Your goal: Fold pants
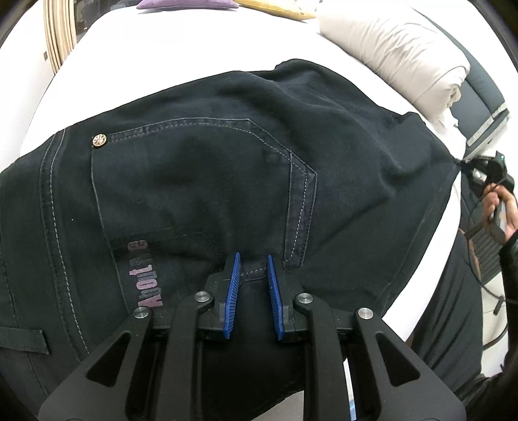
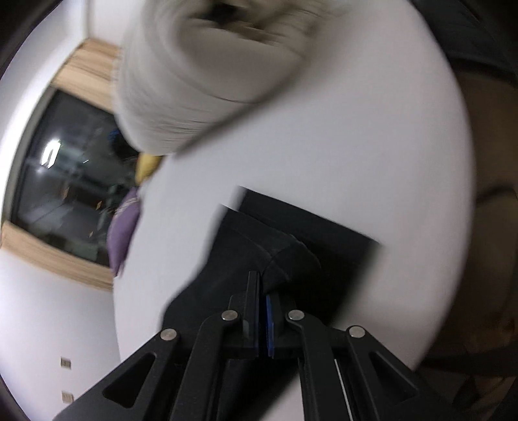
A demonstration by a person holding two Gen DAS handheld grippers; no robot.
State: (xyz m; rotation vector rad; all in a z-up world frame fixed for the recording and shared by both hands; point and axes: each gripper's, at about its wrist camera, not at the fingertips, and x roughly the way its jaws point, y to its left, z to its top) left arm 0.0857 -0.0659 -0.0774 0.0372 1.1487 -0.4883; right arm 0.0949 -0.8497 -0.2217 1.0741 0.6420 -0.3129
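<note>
Dark navy pants [image 1: 226,168] lie spread on a white bed [image 1: 162,58], back pocket up, with a metal rivet and pink lettering showing. My left gripper [image 1: 253,259] is at the near edge, its blue pads closed on a raised fold of the cloth. At the far right a hand [image 1: 498,207] holds my right gripper [image 1: 476,166], which pulls a corner of the pants taut. The right wrist view is blurred. In it the right gripper [image 2: 263,288] is shut on a pinch of the dark pants [image 2: 285,236], whose far end lies flat on the sheet.
A rolled beige duvet [image 1: 404,55] lies at the back right of the bed. Purple [image 1: 155,3] and yellow [image 1: 278,8] pillows sit at the head. A dark window [image 2: 64,181] with a wooden frame is on the wall. The person's dark-clad legs [image 1: 453,307] stand by the bed's right edge.
</note>
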